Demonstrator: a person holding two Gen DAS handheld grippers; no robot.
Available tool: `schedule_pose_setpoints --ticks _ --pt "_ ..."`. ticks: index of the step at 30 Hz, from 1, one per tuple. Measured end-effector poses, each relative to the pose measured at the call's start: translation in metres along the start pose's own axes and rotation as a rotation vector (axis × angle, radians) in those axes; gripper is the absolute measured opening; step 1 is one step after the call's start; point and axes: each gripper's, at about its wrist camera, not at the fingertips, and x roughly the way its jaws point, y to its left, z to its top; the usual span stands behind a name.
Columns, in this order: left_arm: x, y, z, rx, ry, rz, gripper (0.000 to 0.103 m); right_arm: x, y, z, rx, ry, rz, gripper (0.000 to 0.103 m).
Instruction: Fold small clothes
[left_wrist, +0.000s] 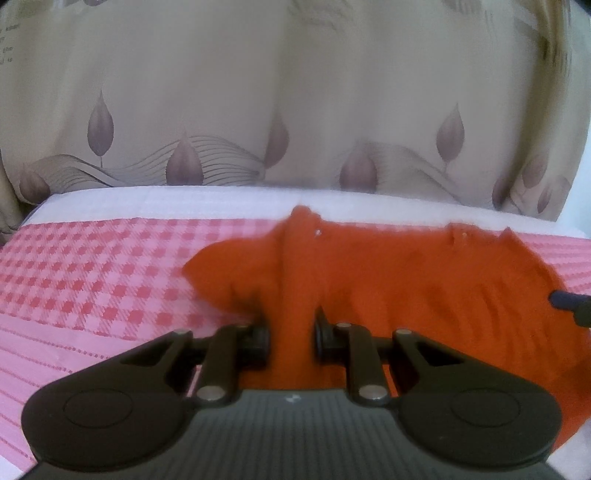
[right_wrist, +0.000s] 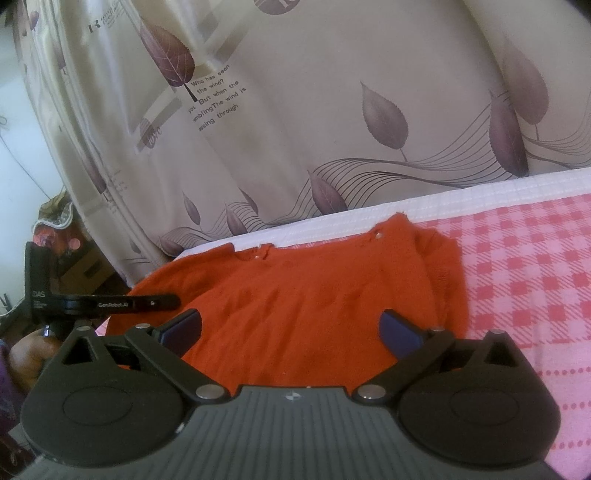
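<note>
A small orange knit garment (left_wrist: 388, 280) lies on the pink checked cloth (left_wrist: 92, 266). In the left wrist view my left gripper (left_wrist: 291, 341) is shut on a raised fold of the garment, which runs up between the two fingers. The view is blurred. In the right wrist view the garment (right_wrist: 314, 295) lies spread with its snap-button neckline toward the back. My right gripper (right_wrist: 291, 328) is open over its near edge, blue pads wide apart, holding nothing. The other gripper's tip (right_wrist: 110, 304) reaches in from the left.
A beige curtain with purple leaves (right_wrist: 332, 110) hangs right behind the surface. A white quilted strip (right_wrist: 480, 192) runs along the back edge. The pink checked cloth (right_wrist: 535, 277) extends to the right. Clutter and boxes (right_wrist: 66, 258) sit beyond the left edge.
</note>
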Motion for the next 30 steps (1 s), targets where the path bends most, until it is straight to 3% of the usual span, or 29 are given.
schedule_pose_setpoints --ticks 14,19,23,27,30 --pt "0.004 -0.001 0.002 0.015 0.022 0.022 0.020 -0.002 0.002 -0.001 0.013 -0.005 0.007 0.102" --pt "0.002 0.016 0.008 -0.186 0.054 -0.109 0.020 -0.003 0.000 -0.001 0.024 -0.008 0.015 0.102" --pt "-0.003 0.010 0.014 -0.274 0.058 -0.185 0.020 -0.006 -0.002 -0.002 0.049 -0.025 0.029 0.102" --pt "-0.012 -0.019 0.022 -0.309 0.048 -0.259 0.020 -0.010 -0.011 -0.001 0.099 -0.045 0.057 0.103" --pt "-0.016 -0.058 0.029 -0.271 0.031 -0.297 0.020 -0.014 -0.017 -0.001 0.136 -0.062 0.073 0.103"
